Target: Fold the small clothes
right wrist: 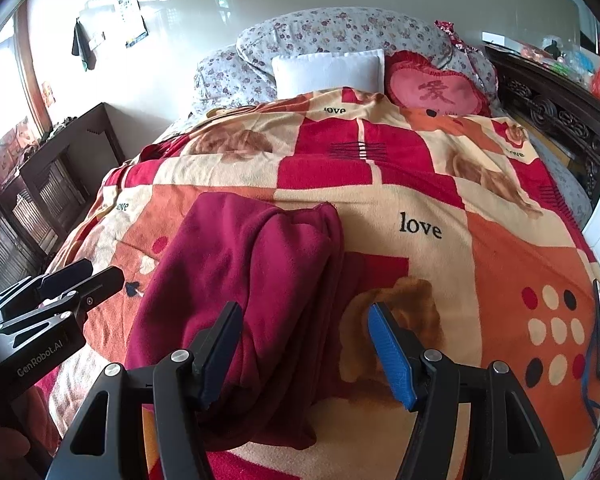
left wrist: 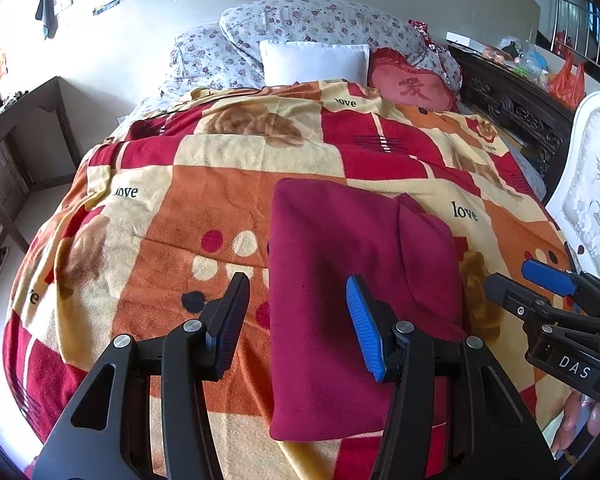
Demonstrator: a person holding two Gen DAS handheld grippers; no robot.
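Note:
A dark red fleece garment (left wrist: 340, 280) lies folded into a long rectangle on the patterned blanket (left wrist: 172, 208); it also shows in the right wrist view (right wrist: 244, 280). My left gripper (left wrist: 298, 320) is open and empty, hovering above the garment's near left part. My right gripper (right wrist: 304, 344) is open and empty, above the garment's near right edge. The right gripper shows in the left wrist view (left wrist: 540, 284), and the left gripper shows in the right wrist view (right wrist: 80, 280).
The blanket (right wrist: 440, 200) covers a bed with a white pillow (left wrist: 314, 60), a red heart cushion (left wrist: 414, 88) and floral bedding (left wrist: 300, 20). A dark wooden cabinet (left wrist: 16, 128) stands left. A white chair (left wrist: 596, 184) and carved dark furniture (left wrist: 516, 108) stand right.

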